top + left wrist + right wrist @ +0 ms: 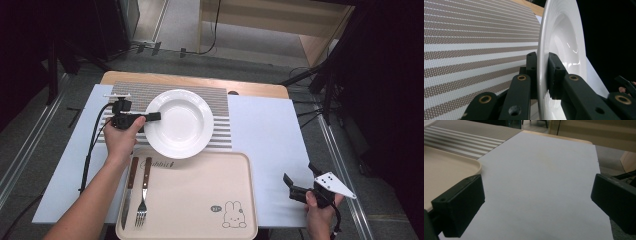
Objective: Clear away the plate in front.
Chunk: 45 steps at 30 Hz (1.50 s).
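Pale grey table sheet (pixel 270 145) covers most of the work surface, w/ dark floor and stands beyond. Nearest the person, the right gripper (pixel 300 186) hangs at the sheet's near right corner, jaws spread wide w/ nothing between them; the right gripper view has bare sheet (pixel 544 187) ahead and the tray corner (pixel 475 165) just to its left. Left of that gripper, well apart, lies the beige rectangular plastic tray with a rabbit print (pixel 200 195): contents are a wooden-handled table knife (pixel 128 192) and a wooden-handled steel fork (pixel 143 195), side by side along its left edge; rest of the tray is bare. Farther out, the left gripper (pixel 152 116) is pinching the left rim of the white deep ceramic plate (pixel 180 122), one jaw each side of the rim, seen close in the left gripper view (pixel 560 37). Plate is empty and sits over the brown-and-white striped woven placemat (pixel 220 102), near edge just beyond the tray's far rim; from these views can't tell if it's resting or lifted a bit. Judgement: looks like a place-setting job, approx. midway. Cutlery is laid, plate is gripped but not yet on the tray; prob. left to do: carry it to the open tray area right of the fork, set down, let go.
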Available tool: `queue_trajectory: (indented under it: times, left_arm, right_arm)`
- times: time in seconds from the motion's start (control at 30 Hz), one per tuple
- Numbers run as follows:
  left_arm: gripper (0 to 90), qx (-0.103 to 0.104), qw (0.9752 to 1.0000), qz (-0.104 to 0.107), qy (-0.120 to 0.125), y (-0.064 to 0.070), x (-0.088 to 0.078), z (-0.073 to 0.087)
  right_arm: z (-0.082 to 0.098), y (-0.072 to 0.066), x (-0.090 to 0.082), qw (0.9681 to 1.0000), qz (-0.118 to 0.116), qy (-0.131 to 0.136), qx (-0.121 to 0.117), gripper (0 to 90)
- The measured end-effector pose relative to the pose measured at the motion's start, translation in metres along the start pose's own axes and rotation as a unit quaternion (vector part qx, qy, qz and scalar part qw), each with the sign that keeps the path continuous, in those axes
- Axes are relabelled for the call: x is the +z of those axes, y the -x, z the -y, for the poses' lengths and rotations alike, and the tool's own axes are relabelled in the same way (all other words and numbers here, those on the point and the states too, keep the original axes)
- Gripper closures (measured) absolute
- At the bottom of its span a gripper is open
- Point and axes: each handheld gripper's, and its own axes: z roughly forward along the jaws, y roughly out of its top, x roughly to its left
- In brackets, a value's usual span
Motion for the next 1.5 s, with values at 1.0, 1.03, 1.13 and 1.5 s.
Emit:
queue_trajectory:
  times: [1.0, 1.03, 1.13, 1.5]
  left_arm:
    - [79.7, 0.013, 0.9988, 0.043, -0.019, 0.028, -0.007, 0.034]
    - [79.6, 0.015, 0.9986, 0.046, -0.020, 0.028, -0.008, 0.036]
    - [79.9, 0.016, 0.9978, 0.060, -0.024, 0.030, -0.008, 0.040]
    - [79.9, 0.027, 0.9964, 0.073, -0.032, 0.044, -0.015, 0.051]
  right_arm:
    - [0.000, 0.000, 0.000, 1.0000, -0.001, 0.001, -0.002, 0.0]
    - [0.000, -0.001, 0.000, 1.0000, -0.001, 0.001, -0.002, 0.0]
    - [0.000, -0.001, 0.000, 1.0000, -0.001, 0.001, -0.002, 0.0]
    - [0.000, -0.001, 0.000, 1.0000, 0.000, 0.001, -0.002, 0.0]
